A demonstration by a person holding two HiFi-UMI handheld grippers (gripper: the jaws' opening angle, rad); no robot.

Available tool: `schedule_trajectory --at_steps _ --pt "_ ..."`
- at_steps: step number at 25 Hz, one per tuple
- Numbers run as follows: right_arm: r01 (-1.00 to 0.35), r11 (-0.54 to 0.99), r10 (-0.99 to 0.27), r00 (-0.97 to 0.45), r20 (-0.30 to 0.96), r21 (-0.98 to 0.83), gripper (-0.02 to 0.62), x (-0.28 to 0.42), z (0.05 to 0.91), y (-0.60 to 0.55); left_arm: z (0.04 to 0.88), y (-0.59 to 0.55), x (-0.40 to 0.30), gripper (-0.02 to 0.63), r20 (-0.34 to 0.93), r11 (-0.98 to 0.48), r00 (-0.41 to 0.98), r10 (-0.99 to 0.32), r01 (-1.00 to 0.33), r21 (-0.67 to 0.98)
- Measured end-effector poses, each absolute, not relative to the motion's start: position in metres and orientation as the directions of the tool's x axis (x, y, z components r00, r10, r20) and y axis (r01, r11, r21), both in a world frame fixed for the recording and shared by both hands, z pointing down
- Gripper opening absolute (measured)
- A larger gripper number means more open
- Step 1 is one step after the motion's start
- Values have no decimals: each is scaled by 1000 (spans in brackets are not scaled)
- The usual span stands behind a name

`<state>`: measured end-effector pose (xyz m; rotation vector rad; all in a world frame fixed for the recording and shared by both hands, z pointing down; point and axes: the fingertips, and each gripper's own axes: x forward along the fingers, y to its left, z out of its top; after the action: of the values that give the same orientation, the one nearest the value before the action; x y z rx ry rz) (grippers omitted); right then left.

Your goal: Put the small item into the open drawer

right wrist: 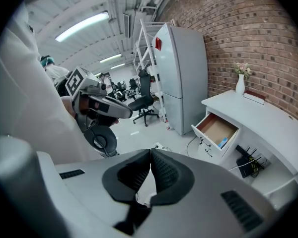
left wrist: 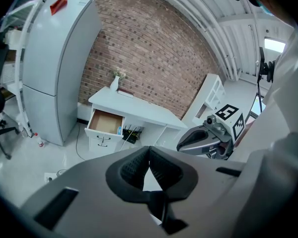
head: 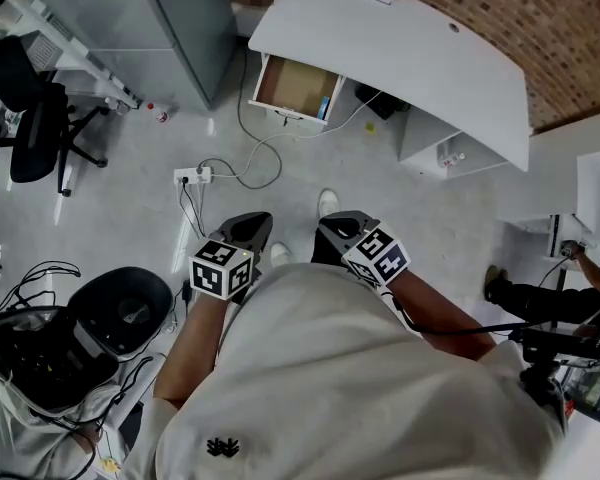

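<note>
The white desk's drawer (head: 292,85) stands pulled open, its brown bottom showing, some way ahead of me across the floor. A small blue item (head: 324,107) lies inside at its right end; it also shows as the blue item (right wrist: 223,142) in the right gripper view. My left gripper (head: 252,226) and right gripper (head: 342,226) are held side by side close to my waist, pointing toward the desk. Both are shut, pads touching at the tips, with nothing between them. In the left gripper view the drawer (left wrist: 106,122) is far beyond the left gripper (left wrist: 149,150).
A white desk (head: 410,58) runs along a brick wall with a grey fridge (head: 170,28) to its left. A power strip (head: 192,175) and cables lie on the floor between me and the drawer. A black office chair (head: 35,128) stands at the left, a round black seat (head: 130,308) beside me.
</note>
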<state>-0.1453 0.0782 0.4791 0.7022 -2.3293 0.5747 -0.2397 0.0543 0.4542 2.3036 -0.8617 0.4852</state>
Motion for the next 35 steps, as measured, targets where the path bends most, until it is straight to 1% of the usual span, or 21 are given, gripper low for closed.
schedule_trajectory --at_steps 20,35 --pt "-618 767 -373 -648 664 -173 29 -124 479 97 466 84 -231 25 538 -595 707 -459 -694 405" --pt "-608 776 -360 -645 674 -167 29 -134 496 118 484 97 -249 25 541 -580 692 -479 -711 396"
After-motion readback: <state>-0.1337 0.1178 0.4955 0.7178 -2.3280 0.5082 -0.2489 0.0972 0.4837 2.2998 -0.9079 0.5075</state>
